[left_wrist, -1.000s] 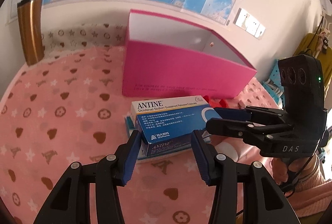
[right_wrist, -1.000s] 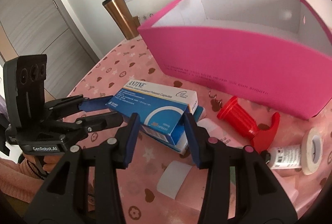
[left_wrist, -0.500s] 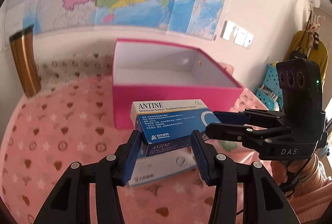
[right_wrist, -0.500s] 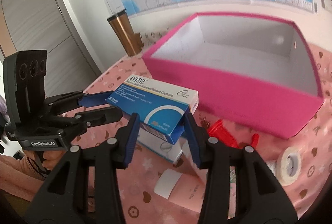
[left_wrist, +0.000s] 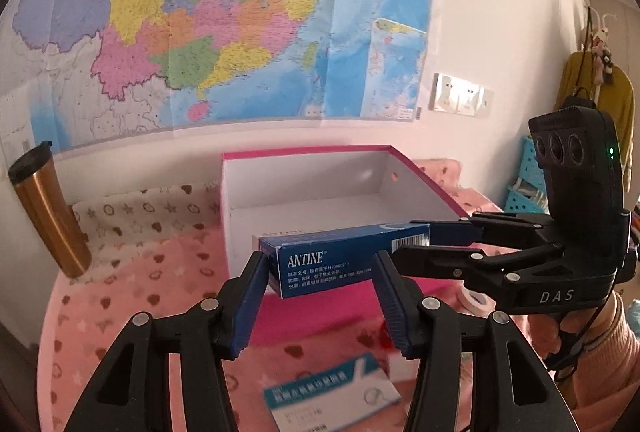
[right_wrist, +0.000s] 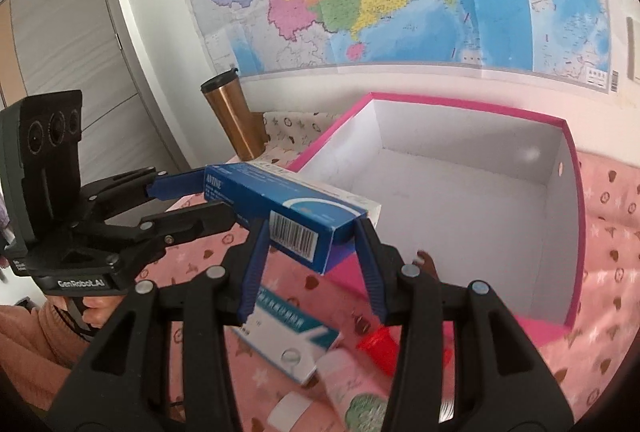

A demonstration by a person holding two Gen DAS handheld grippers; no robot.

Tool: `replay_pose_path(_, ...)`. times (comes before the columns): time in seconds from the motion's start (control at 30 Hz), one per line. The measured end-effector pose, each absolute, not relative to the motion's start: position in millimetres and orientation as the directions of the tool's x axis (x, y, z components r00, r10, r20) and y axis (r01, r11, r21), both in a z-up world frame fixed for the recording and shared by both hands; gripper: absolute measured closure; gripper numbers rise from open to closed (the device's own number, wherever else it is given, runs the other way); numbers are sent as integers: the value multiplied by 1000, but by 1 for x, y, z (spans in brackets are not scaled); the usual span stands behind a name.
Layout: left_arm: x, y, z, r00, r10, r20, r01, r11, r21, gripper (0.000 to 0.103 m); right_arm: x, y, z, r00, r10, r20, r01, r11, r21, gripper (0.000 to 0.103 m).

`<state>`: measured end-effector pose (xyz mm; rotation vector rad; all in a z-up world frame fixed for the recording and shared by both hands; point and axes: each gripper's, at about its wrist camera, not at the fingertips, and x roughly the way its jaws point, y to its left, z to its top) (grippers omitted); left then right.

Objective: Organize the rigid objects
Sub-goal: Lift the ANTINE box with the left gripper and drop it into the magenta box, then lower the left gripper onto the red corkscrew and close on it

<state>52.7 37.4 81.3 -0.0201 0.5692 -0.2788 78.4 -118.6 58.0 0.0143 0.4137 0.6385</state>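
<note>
My left gripper [left_wrist: 318, 282] and my right gripper [right_wrist: 310, 252] carry one blue-and-white cardboard medicine box marked ANTINE [left_wrist: 340, 258] between them, lifted off the pink patterned tablecloth [left_wrist: 132, 284]. The right jaws clamp its barcode end; the left jaws are opening, with the box between them and a gap at the right pad. A second blue-and-white medicine box [right_wrist: 290, 346] lies below. Just beyond stands the open pink cardboard box with a white interior [right_wrist: 460, 191], then a copper-coloured tumbler [left_wrist: 48, 211] and the wall map [left_wrist: 224, 15].

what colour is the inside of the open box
White inside the pink box; the right wrist view shows it best.
</note>
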Motion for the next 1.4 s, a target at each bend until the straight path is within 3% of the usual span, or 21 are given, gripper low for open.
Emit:
replay_pose_path(0.4, 102, 40, 62, 780, -232, -580, 233, 970, -75, 50, 133, -121, 53, 719, 563, -408, -557, 818, 146, 56)
replay_pose_path(0.63, 114, 46, 43, 759, -172, -628, 174, 983, -59, 49, 160, -100, 29, 665, 518, -538, -566, 819, 89, 56)
replay_pose_path(1.0, 92, 44, 51, 792, -166, -587, 173, 984, -45, 49, 135, -130, 37, 672, 568, -474, -571, 806, 156, 56)
replay_pose_path(1.23, 60, 30, 53, 781, -275, -561, 270, 958, -94, 47, 103, -158, 39, 692, 577, -433, -557, 809, 188, 55)
replay_pose_path(1.4, 50, 7, 38, 732, -334, -594, 339, 935, -108, 47, 82, -176, 31, 708, 554, -439, -531, 826, 187, 55)
